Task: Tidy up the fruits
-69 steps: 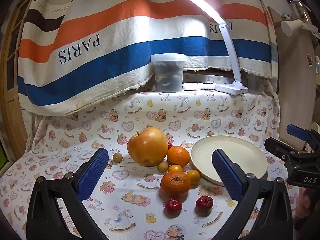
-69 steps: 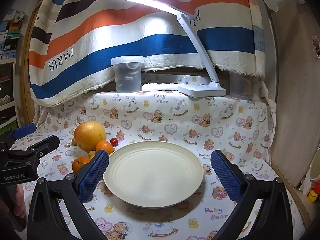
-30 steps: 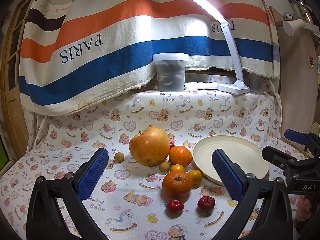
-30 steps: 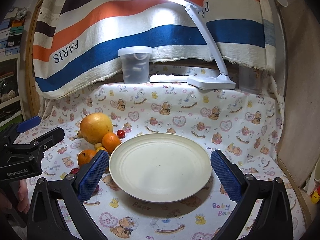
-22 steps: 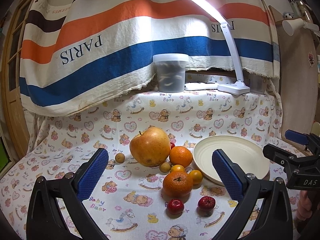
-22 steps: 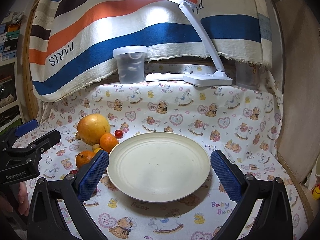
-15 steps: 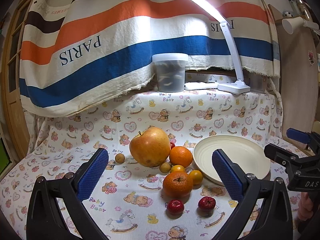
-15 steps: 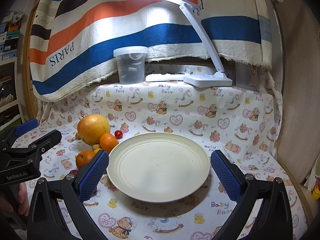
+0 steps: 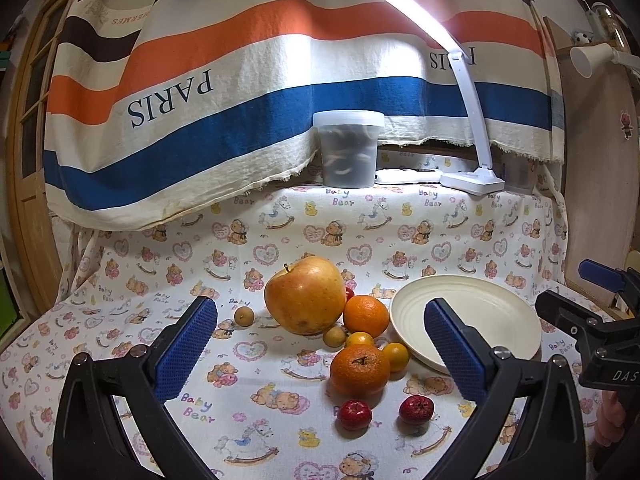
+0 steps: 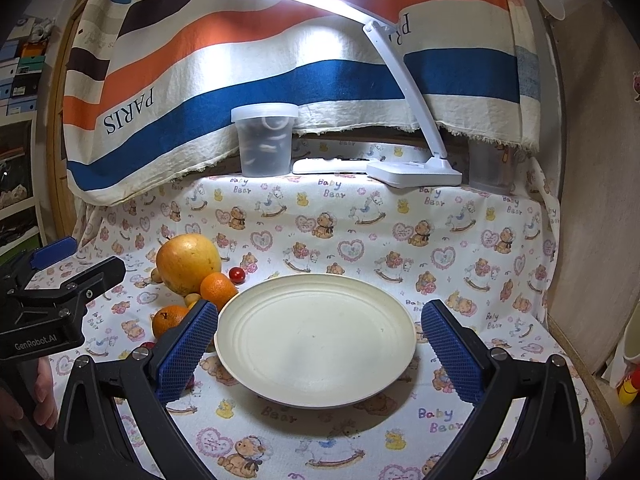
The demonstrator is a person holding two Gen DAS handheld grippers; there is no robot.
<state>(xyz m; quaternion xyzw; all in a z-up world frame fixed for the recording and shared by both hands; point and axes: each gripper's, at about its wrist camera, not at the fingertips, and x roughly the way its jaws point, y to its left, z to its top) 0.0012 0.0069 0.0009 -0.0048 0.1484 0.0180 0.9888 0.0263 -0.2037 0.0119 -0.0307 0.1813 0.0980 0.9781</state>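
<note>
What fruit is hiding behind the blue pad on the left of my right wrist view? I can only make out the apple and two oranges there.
Observer: The left wrist view shows a small red fruit and a second red fruit on the cloth, in front of the near orange.
Visitor: Anything else that I miss?
Observer: A small brown fruit lies alone on the far side of the apple, away from the plate.
Visitor: Is the other gripper holding something?
Observer: No. The left gripper is open, with nothing between its fingers.
</note>
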